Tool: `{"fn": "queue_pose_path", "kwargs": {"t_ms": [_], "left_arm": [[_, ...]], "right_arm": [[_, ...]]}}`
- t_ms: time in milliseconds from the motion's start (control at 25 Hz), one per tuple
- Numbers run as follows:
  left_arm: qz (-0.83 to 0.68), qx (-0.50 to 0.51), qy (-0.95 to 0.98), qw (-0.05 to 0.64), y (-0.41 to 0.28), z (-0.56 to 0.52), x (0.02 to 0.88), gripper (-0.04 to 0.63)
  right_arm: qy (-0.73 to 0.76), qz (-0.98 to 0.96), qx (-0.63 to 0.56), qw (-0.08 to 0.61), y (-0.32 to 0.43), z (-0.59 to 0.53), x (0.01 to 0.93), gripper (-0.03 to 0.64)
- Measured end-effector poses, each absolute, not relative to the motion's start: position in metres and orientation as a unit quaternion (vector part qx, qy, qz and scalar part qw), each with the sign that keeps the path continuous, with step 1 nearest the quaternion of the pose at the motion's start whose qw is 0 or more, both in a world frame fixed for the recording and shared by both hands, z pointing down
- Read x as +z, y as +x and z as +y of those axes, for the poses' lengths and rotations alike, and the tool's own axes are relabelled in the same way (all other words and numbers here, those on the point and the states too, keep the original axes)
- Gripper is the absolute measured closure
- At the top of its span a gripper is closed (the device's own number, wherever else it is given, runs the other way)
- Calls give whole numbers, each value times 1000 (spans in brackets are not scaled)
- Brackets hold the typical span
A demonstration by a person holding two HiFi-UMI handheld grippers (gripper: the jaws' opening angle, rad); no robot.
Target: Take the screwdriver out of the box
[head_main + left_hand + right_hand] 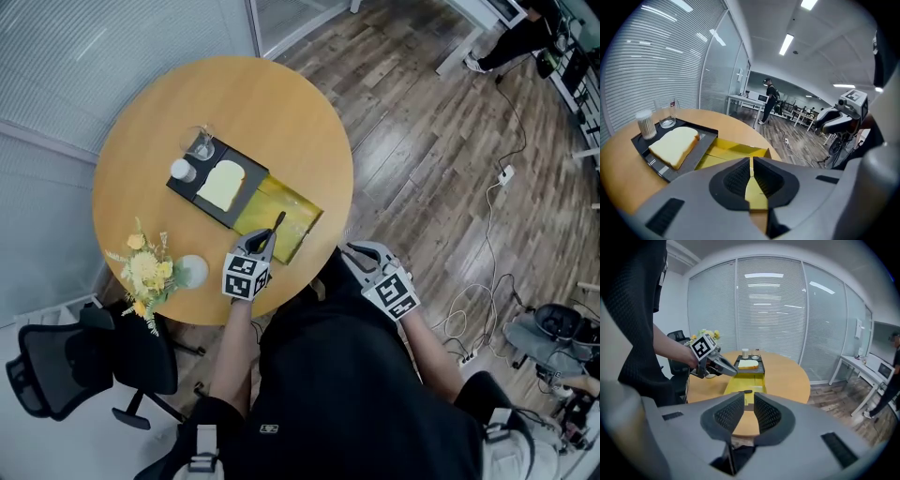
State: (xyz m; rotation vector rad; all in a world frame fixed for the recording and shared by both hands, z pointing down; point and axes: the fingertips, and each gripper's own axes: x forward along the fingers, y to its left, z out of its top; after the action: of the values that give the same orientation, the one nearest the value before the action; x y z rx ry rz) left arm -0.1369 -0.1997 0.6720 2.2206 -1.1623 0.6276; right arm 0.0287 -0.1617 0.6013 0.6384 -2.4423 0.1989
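The screwdriver (pixel 279 223) lies in the yellow box (pixel 300 214) near the tabletop (pixel 281 103) edge.
By it, left gripper (pixel 751 161), jaws together; off the edge, right gripper (pixel 749 404), jaws slightly apart, empty; black tray (pixel 248 167) abuts beyond.

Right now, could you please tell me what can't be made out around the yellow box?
- Head view: near end of the screwdriver, hidden behind the left hand-held gripper.
- Left gripper view: whole screwdriver, hidden by that gripper's body.
- Right gripper view: screwdriver's tip, too small.
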Motion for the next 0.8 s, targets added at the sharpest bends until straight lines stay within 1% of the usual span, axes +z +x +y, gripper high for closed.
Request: {"fn": "queue_pose_path", "kwargs": {"t_ms": [160, 200, 240, 280, 440, 800], "left_arm": [[-419, 272, 823, 273, -137, -208, 690, 581], [-413, 285, 821, 272, -137, -209, 695, 548], [-408, 299, 820, 268, -136, -211, 700, 499], [-403, 315, 818, 263, -135, -212, 704, 483], [-384, 372, 811, 237, -134, -223, 718, 483], [-355, 426, 793, 251, -126, -230, 747, 482]], "right_arm": [[234, -920, 80, 304, 25, -169, 608, 560], [232, -920, 82, 305, 25, -171, 609, 560], [231, -920, 83, 307, 25, -172, 610, 560], [231, -919, 84, 308, 25, -174, 611, 560], [230, -918, 89, 311, 25, -180, 616, 560], [226, -916, 97, 318, 25, -190, 625, 560]]}}
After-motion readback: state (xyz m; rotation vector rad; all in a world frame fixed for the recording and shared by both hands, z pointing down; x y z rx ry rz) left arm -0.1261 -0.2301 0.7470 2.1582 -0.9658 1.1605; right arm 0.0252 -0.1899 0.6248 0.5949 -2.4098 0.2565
